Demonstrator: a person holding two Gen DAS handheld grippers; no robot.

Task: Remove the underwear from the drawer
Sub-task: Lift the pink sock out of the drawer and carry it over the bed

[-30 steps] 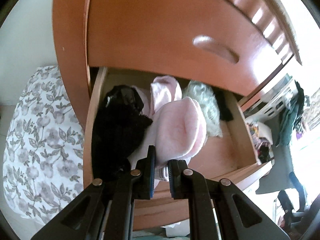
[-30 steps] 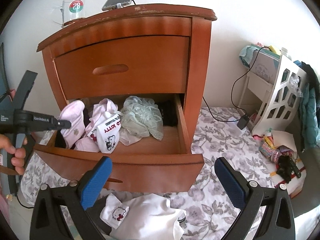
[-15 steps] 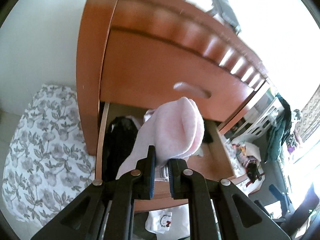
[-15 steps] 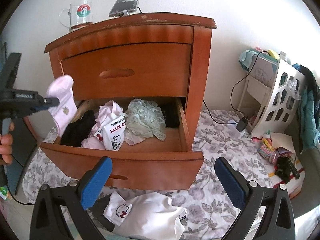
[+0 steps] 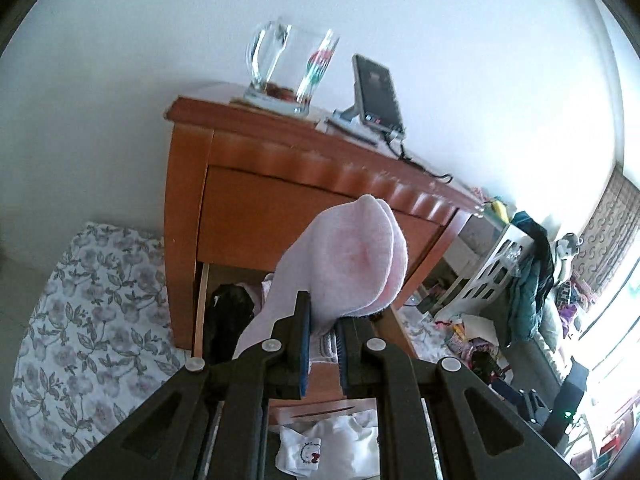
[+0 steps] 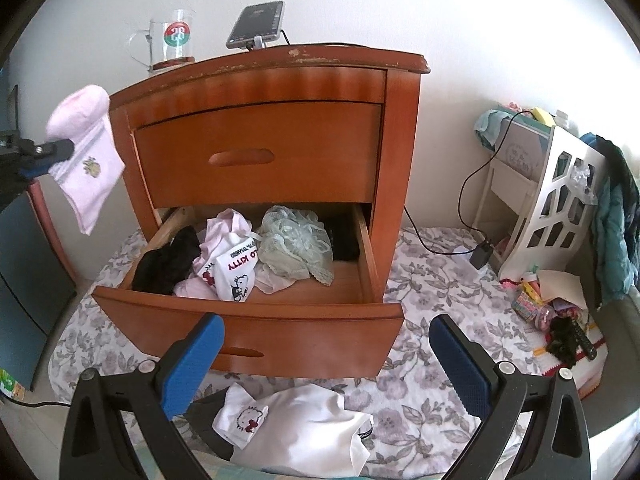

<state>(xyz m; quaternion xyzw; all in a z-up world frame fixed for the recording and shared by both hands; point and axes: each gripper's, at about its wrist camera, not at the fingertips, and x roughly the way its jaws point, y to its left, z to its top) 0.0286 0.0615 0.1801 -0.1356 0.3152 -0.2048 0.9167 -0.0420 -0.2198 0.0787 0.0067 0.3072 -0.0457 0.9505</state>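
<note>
Pink garment: a pale pink piece (image 6: 86, 160) hung clear in the air, up and to the left of the nightstand (image 6: 400, 160), level with its closed upper drawer (image 6: 256, 152); a small embroidered mark showed on its flat lower part.
Left claw: the left claw (image 5: 322, 334) was clamped on the pink garment, its pads pinching the cloth near a striped hem, the bulk of the fabric bulging up over the tips.
Right claw: the right claw (image 6: 326, 364) stood wide apart and held nothing, in front of the open drawer (image 6: 248, 328).
Step in hand: judged as the carry-off; the piece was already out of the drawer and free of the pile.
Next move: it likely called for bringing the piece down to the floor by the white garment (image 6: 296, 420) that lay on the flowered cloth (image 6: 424, 280) in front, then letting go; the right claw looked placed to reach in for another piece.
Left in drawer: a black piece (image 6: 168, 260) at the left, a white printed piece (image 6: 236, 276) and pink cloth in the middle, a pale green lace piece (image 6: 296, 244) to the right, something dark at the back right corner.
Edges: the drawer's front lip and left side wall lay below the hanging cloth; the nightstand's left front corner was near it.
Top of nightstand: a glass mug (image 6: 172, 40) and a propped phone (image 6: 256, 26) with a cable stood near the back, well above the carrying path.
Open room: the space left of and in front of the nightstand looked free; the right side was crowded by a white rack (image 6: 560, 208) and small clutter on the floor.
</note>
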